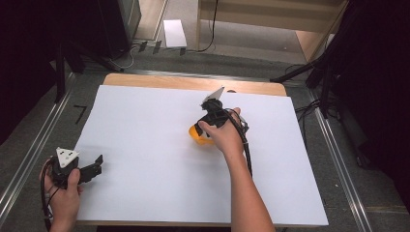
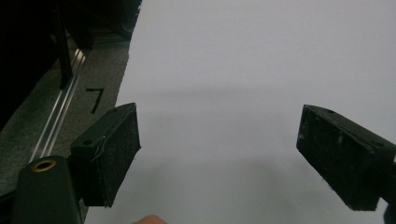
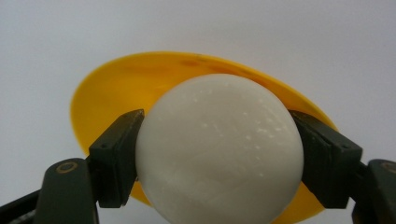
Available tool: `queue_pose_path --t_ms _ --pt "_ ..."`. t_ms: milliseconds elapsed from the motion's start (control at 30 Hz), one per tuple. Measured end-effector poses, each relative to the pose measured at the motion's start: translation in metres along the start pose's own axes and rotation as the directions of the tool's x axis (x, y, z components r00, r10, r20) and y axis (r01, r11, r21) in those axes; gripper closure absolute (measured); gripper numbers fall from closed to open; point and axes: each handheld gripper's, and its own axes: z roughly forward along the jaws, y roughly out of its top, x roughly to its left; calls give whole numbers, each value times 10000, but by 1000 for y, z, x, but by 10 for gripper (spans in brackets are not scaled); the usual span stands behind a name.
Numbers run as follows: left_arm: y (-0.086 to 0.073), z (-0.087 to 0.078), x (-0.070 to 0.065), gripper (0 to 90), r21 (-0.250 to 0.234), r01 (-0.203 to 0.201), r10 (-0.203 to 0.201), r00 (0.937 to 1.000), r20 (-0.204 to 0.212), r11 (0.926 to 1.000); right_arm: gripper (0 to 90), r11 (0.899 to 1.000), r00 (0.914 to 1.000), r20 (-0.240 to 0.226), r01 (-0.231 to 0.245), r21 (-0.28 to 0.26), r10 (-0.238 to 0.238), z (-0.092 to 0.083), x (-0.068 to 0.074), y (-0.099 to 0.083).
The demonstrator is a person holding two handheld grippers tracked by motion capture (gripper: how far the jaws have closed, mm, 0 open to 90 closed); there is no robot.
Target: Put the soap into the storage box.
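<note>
**White ball clamped directly over the yellow dish**

The right gripper (image 3: 219,154) held a white ball (image 3: 219,149), its two black jaws pressed against opposite sides of it at about its widest part. In the right gripper view the ball sat squarely between the jaws, with a shallow yellow dish (image 3: 112,88) spread behind and below it on the white sheet (image 3: 56,37). The dish's rim showed past the ball on both sides, so the ball stood roughly over the dish's middle rather than off to one edge. Whether the ball touched the dish or hung just clear of it could not be told.

From the high view, the right gripper (image 1: 205,126) covered most of the dish (image 1: 199,137), which lay a little right of the sheet's centre. The ball, being round, had no long axis to align; what mattered was that it lay straight along the jaws' line toward the dish, so a release or a lift would need no sideways correction.

The left gripper (image 1: 96,166) rested well apart from the dish, near the sheet's near-left corner, jaws spread wide on nothing. The right hand (image 1: 227,137) was plainly the nearer to the dish.
</note>
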Motion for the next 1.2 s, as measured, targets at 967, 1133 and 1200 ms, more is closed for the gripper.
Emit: queue_pose_path --t_ms 967,1133,1200 --pt "0 0 0 142 -27 -19 19 10000 30 10000 52 9991 9992 -396 -13 -421 -3 -7 -3 -6" --pt "0 0 0 142 -27 -60 60 10000 5 10000 38 9972 9989 -471 -121 -733 86 -15 -9 -9" --pt "0 0 0 142 -2 -79 79 10000 1 10000 30 9962 9984 -550 -196 -850 150 -19 -14 -11"
